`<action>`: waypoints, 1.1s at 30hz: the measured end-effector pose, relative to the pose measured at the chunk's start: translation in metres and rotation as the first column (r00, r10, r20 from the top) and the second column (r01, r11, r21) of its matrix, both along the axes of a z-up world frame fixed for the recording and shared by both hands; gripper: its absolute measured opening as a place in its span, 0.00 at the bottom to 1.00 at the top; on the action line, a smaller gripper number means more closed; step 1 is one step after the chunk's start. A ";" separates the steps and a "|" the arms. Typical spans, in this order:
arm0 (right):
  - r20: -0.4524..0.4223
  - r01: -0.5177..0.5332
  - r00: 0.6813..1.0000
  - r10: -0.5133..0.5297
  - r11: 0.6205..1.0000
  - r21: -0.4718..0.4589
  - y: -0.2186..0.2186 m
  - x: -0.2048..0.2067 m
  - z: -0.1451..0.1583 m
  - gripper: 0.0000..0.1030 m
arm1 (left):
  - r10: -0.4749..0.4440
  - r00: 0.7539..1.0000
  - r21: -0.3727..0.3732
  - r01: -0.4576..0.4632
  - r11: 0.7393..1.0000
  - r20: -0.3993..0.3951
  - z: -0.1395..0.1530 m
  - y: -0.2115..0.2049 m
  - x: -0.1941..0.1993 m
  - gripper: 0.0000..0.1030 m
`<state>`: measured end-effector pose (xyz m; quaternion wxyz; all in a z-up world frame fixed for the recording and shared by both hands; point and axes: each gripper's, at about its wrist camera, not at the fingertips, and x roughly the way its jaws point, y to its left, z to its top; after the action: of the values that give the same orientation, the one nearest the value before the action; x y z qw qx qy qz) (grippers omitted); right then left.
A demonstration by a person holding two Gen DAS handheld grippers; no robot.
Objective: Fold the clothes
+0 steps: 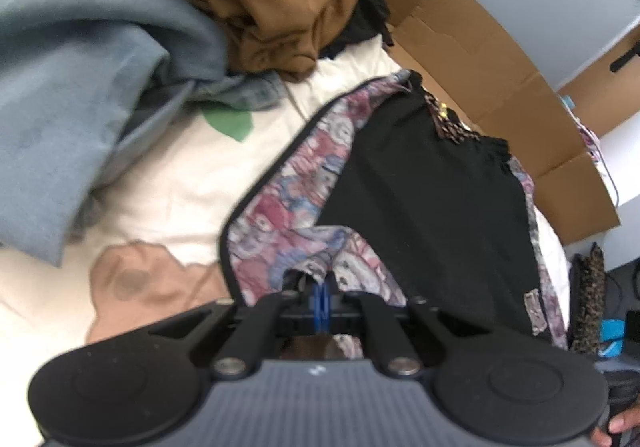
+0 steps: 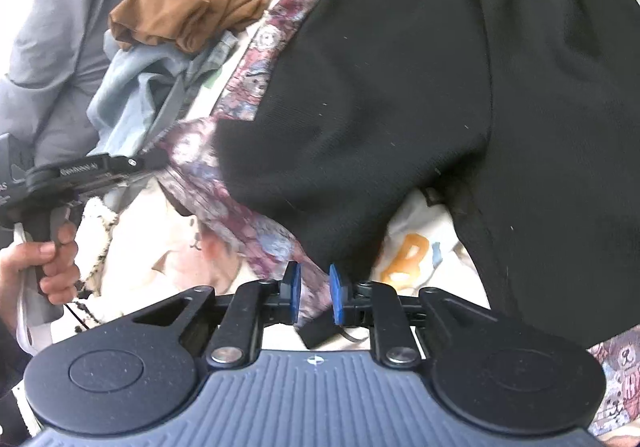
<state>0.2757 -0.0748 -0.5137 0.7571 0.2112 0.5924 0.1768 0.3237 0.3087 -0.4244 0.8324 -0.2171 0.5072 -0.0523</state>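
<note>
Black shorts [image 1: 424,199] with bear-print patchwork side panels lie spread on a cream printed bedsheet [image 1: 172,183], near crumpled brown and blue-grey garments. Left gripper [image 1: 322,301] is clamped shut on the patterned hem. Right gripper [image 2: 314,295] stands slightly parted, the hem between its blue pads [image 2: 295,287], seemingly unpressed.

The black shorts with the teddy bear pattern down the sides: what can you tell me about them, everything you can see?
The shorts are black knit-looking fabric with side panels printed with pink, maroon and blue teddy bears. A gathered waistband carries a patterned drawstring. They lie spread on a white printed bedsheet, below a heap of brown and blue clothes. The left gripper is shut on a patterned hem corner. The right gripper has a strip of patterned hem between its parted blue pads, not pressed.
</note>
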 end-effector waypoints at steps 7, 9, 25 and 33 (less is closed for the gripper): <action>-0.041 0.026 0.999 -0.028 0.998 -0.052 0.006 -0.007 -0.032 0.16 | 0.028 0.999 0.049 -0.030 0.998 0.031 -0.006 0.006 0.015 0.02; -0.067 0.038 0.997 -0.040 0.999 -0.033 0.008 -0.009 -0.040 0.16 | 0.023 0.999 0.052 -0.024 0.998 0.030 -0.007 0.005 0.019 0.02; -0.174 0.087 0.981 -0.079 0.996 0.034 0.022 -0.010 -0.073 0.43 | 0.007 1.000 0.049 -0.007 0.999 -0.012 -0.007 0.002 -0.005 0.02; -0.179 0.046 0.983 -0.041 0.999 0.028 0.017 -0.014 -0.064 0.03 | 0.008 0.998 0.028 -0.006 1.000 -0.064 -0.013 -0.002 -0.025 0.02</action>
<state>0.2617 -0.0581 -0.5773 0.7012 0.2510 0.6503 0.1499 0.2989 0.3071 -0.4377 0.8188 -0.2090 0.5335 -0.0355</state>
